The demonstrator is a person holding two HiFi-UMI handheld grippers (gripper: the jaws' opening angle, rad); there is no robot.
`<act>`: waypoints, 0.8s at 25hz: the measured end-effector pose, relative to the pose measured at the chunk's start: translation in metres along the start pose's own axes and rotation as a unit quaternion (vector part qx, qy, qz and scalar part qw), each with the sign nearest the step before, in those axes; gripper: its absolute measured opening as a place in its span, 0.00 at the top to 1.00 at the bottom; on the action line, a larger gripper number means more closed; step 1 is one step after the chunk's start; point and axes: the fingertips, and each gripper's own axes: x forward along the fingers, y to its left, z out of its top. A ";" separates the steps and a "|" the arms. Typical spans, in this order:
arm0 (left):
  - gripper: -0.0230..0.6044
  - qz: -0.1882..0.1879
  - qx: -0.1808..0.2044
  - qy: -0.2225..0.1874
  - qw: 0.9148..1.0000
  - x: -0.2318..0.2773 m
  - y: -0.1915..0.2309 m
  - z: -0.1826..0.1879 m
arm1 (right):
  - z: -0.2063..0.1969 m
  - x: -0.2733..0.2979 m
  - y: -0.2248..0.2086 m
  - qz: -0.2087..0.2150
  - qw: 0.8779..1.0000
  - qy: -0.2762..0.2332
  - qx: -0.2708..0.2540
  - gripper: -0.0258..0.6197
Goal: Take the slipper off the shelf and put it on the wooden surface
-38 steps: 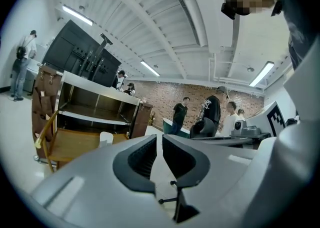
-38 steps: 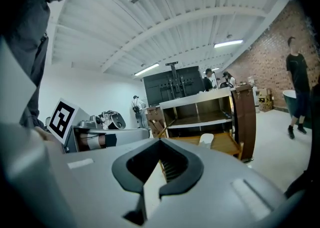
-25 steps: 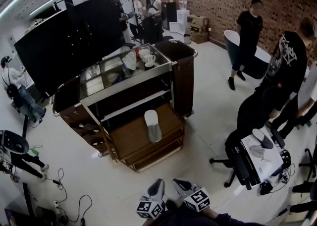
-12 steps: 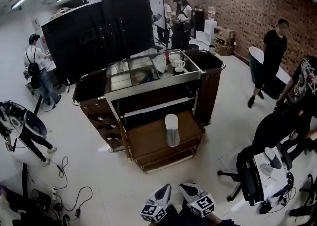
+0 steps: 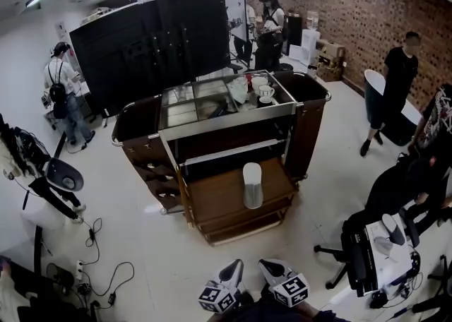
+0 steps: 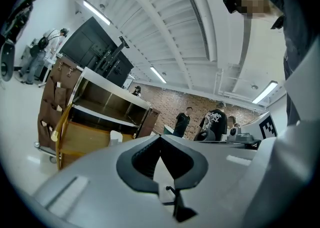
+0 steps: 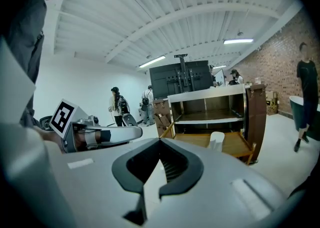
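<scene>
A white slipper [image 5: 252, 185] lies on the wooden surface [image 5: 219, 199] of the brown cart's low shelf, a good way in front of me. Both grippers sit at the bottom edge of the head view, side by side and well short of the cart. The left gripper [image 5: 235, 265] is shut with nothing in it, its jaws meeting at the tip [image 6: 160, 136]. The right gripper [image 5: 265, 265] is also shut and empty [image 7: 160, 141]. The slipper [image 6: 115, 137] shows small in the left gripper view, and the slipper [image 7: 216, 141] stands on the wooden surface [image 7: 236, 145] in the right gripper view.
The cart's top tray [image 5: 205, 102] holds cups and cloths. A big black panel [image 5: 155, 38] stands behind it. An office chair and a cluttered desk [image 5: 374, 246] are at the right, cables [image 5: 106, 278] lie on the floor at the left, and several people stand around.
The head view has swung, so the cart now sits further right and lower in the picture. The slipper stays on the wooden surface. Both grippers stay at the bottom edge.
</scene>
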 end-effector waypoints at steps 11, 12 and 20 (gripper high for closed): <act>0.94 -0.020 0.001 0.027 0.999 0.011 -0.008 -0.015 | -0.007 -0.002 -0.006 -0.007 1.000 0.001 0.004 0.96; 0.94 -0.020 0.001 0.028 0.999 0.011 -0.007 -0.016 | -0.007 -0.001 -0.006 -0.006 1.000 0.001 0.004 0.96; 0.94 -0.029 0.000 0.037 0.999 0.015 -0.007 -0.016 | -0.009 0.004 -0.006 -0.010 1.000 0.005 -0.011 0.96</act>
